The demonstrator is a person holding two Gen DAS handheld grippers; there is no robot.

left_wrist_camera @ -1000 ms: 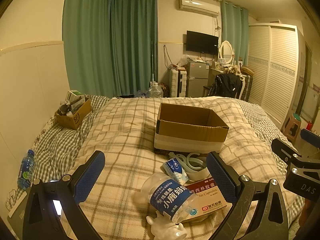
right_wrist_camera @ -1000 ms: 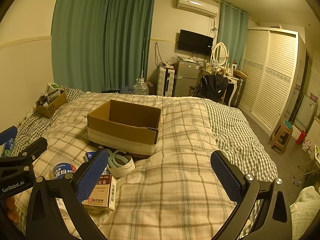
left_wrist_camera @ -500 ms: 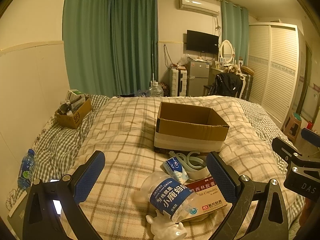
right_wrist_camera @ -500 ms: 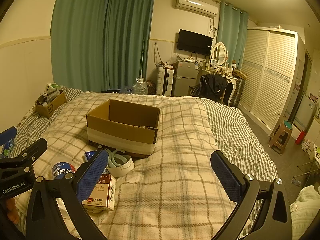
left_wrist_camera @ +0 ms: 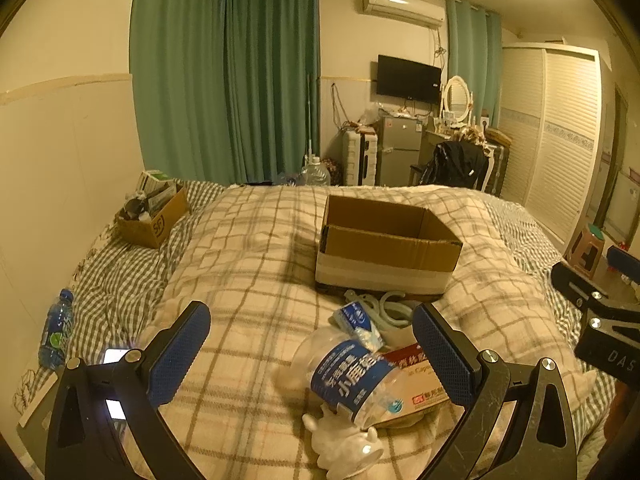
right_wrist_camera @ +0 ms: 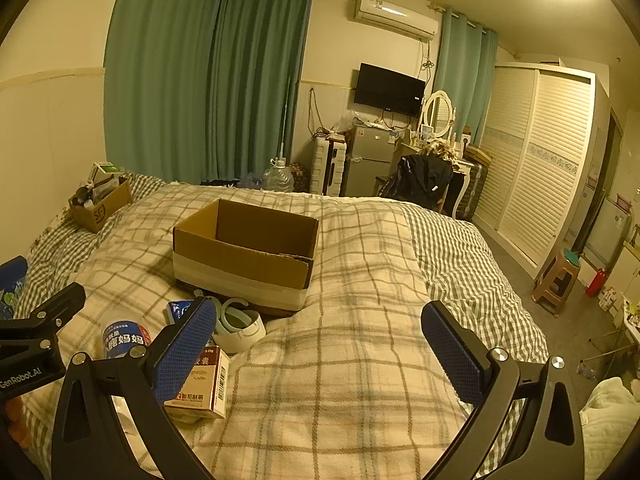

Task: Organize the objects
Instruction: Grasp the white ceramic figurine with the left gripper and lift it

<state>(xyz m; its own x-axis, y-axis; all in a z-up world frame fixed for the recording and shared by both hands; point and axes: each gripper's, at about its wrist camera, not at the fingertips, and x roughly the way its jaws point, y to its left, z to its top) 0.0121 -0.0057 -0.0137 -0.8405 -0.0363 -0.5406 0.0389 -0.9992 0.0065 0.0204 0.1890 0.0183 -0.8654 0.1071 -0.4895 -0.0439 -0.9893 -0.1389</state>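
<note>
An open, empty cardboard box [left_wrist_camera: 386, 246] [right_wrist_camera: 244, 258] sits on the plaid bed. In front of it lie a clear bottle with a blue label [left_wrist_camera: 352, 378] [right_wrist_camera: 124, 338], a red-and-white medicine box [left_wrist_camera: 416, 380] [right_wrist_camera: 206, 384], a small blue packet [left_wrist_camera: 358, 320] [right_wrist_camera: 180, 310], a pale ring-shaped item [left_wrist_camera: 390, 308] [right_wrist_camera: 238, 324] and a white figurine [left_wrist_camera: 346, 446]. My left gripper [left_wrist_camera: 310, 354] is open above the bottle. My right gripper [right_wrist_camera: 320, 350] is open over bare quilt, right of the pile.
A small box of clutter [left_wrist_camera: 154, 216] sits at the bed's far left. A blue water bottle [left_wrist_camera: 56, 332] and a lit phone [left_wrist_camera: 116, 356] lie at the left edge. Wardrobe [right_wrist_camera: 536, 168], stool [right_wrist_camera: 558, 280], fridge and desk stand beyond the bed.
</note>
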